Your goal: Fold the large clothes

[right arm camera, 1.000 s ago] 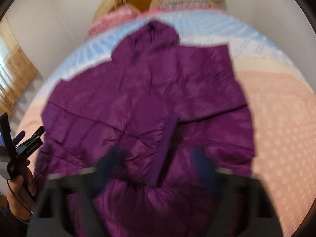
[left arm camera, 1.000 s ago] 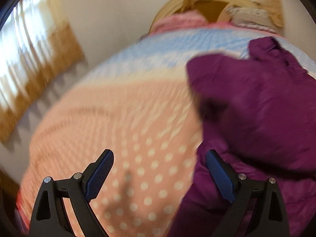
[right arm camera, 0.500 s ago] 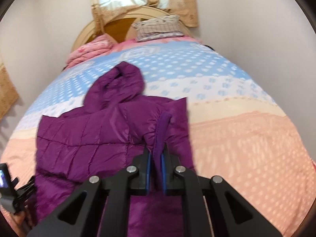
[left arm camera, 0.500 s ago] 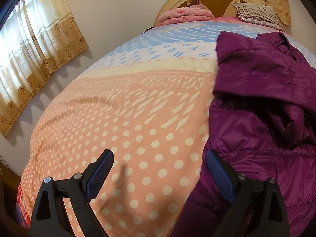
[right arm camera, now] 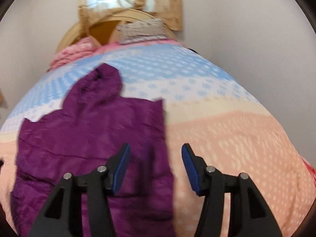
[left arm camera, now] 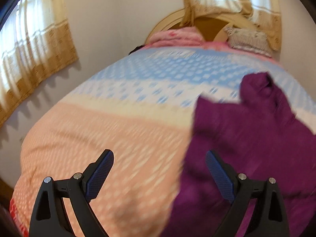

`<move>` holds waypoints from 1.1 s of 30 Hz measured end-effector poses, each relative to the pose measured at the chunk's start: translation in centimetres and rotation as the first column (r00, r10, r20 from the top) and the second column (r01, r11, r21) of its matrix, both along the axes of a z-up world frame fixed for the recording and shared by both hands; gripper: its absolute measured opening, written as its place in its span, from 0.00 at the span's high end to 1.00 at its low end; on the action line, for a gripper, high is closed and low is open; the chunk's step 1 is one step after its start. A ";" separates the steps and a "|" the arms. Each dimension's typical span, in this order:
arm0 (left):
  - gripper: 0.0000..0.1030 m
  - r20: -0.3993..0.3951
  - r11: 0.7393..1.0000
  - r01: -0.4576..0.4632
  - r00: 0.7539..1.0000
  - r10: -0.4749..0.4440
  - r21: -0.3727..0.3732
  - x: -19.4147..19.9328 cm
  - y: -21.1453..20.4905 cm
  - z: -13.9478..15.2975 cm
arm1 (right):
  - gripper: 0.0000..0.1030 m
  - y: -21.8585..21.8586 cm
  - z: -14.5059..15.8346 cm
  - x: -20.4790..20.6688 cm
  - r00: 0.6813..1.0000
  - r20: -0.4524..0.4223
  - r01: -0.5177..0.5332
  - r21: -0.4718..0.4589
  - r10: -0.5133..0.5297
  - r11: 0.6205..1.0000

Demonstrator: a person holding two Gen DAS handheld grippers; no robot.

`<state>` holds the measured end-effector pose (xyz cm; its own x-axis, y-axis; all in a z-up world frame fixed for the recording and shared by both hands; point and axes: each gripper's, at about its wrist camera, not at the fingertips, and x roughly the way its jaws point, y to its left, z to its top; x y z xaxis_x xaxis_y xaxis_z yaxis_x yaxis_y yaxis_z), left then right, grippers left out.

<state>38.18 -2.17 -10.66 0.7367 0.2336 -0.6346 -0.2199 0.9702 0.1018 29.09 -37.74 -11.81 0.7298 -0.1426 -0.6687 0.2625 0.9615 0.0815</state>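
Opening its blue ribbed pads above the bed, the right claw has nothing between them; the straight folded edge of the one purple quilted puffer jacket lies below its left pad, untouched. The left claw stands wide apart, likewise empty, over the bare bedspread, with the jacket's near corner under its right pad. That single jacket lies flat on the bed with its hood pointing toward the headboard; its shiny stitched panels are creased. One bedspread covers the bed, peach with pale dots near the claws, then a cream band, then blue and white checks farther off. At the head stand one curved tan wooden headboard, one crumpled pink blanket and one grey patterned pillow. Only the left view shows a second curtain, beige with a gold patterned hem, on the side wall; both views show the curtain behind the headboard. Only the right view takes in the whole jacket, both shoulders and hood. Both views are blurred.
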 end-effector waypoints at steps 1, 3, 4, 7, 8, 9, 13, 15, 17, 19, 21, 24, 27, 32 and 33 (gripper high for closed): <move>0.08 0.012 1.000 0.016 1.000 -0.016 0.000 0.8 -0.9 0.3 | 0.52 0.8 0.0 0.8 0.999 -0.008 -0.032 0.017 0.032 0.999; 0.08 -0.011 0.998 0.061 0.998 -0.061 -0.004 3.4 -3.6 -0.1 | 0.61 2.0 -0.7 2.6 0.995 -0.032 -0.093 0.059 0.095 0.994; 0.08 -0.035 0.998 0.065 0.997 -0.065 0.004 4.5 -4.5 -0.8 | 0.67 2.5 -1.3 3.6 0.993 -0.050 -0.103 0.057 0.105 0.993; 0.08 -0.085 0.995 0.022 0.996 -0.014 0.098 7.2 -6.2 -4.3 | 0.70 2.5 -3.4 4.9 0.991 -0.093 -0.088 0.062 0.094 0.994; 0.08 -0.110 0.995 0.015 0.994 -0.005 0.095 7.9 -6.2 -5.3 | 0.70 2.2 -4.3 5.1 0.990 -0.112 -0.076 0.053 0.081 0.996; 0.08 -0.137 0.997 0.010 0.991 0.001 0.079 8.5 -6.0 -6.4 | 0.70 1.9 -5.4 5.6 0.988 -0.134 -0.069 0.048 0.075 0.996; 0.08 -0.149 0.999 0.020 0.989 -0.014 0.038 8.6 -5.8 -9.1 | 0.76 1.5 -7.3 5.3 0.986 -0.155 -0.063 0.030 0.067 0.998; 0.08 -0.144 0.999 0.028 0.989 -0.021 0.043 8.5 -6.0 -9.2 | 0.76 1.8 -7.9 5.0 0.986 -0.150 -0.073 -0.012 0.070 0.997; 0.08 -0.144 0.999 0.033 0.989 -0.027 0.040 8.5 -6.0 -9.4 | 0.76 2.0 -8.2 5.1 0.988 -0.144 -0.069 -0.026 0.064 0.997; 0.08 -0.144 0.999 0.040 0.989 -0.034 0.037 8.5 -6.0 -9.5 | 0.76 2.1 -8.3 5.2 0.988 -0.142 -0.064 -0.037 0.058 0.997; 0.08 -0.144 0.998 0.041 0.989 -0.035 0.039 8.5 -6.0 -9.5 | 0.76 2.0 -8.4 5.1 0.989 -0.139 -0.064 -0.044 0.057 0.997; 0.08 -0.141 0.997 0.043 0.989 -0.034 0.061 8.8 -6.5 -9.6 | 0.76 2.1 -8.5 5.1 0.989 -0.138 -0.061 -0.048 0.054 0.997; 0.08 -0.142 0.996 0.049 0.989 -0.038 0.074 8.7 -6.7 -9.2 | 0.76 2.3 -8.6 5.2 0.988 -0.143 -0.061 -0.060 0.052 0.996; 0.08 -0.054 0.998 0.059 0.997 -0.057 0.028 6.7 -5.1 -4.0 | 0.76 2.0 -6.3 4.2 0.992 -0.111 -0.067 -0.035 0.062 0.997; 0.08 -0.016 0.998 0.064 0.998 -0.063 0.014 6.6 -4.7 -2.6 | 0.73 1.7 -4.5 3.6 0.997 -0.058 -0.056 -0.037 0.054 0.998</move>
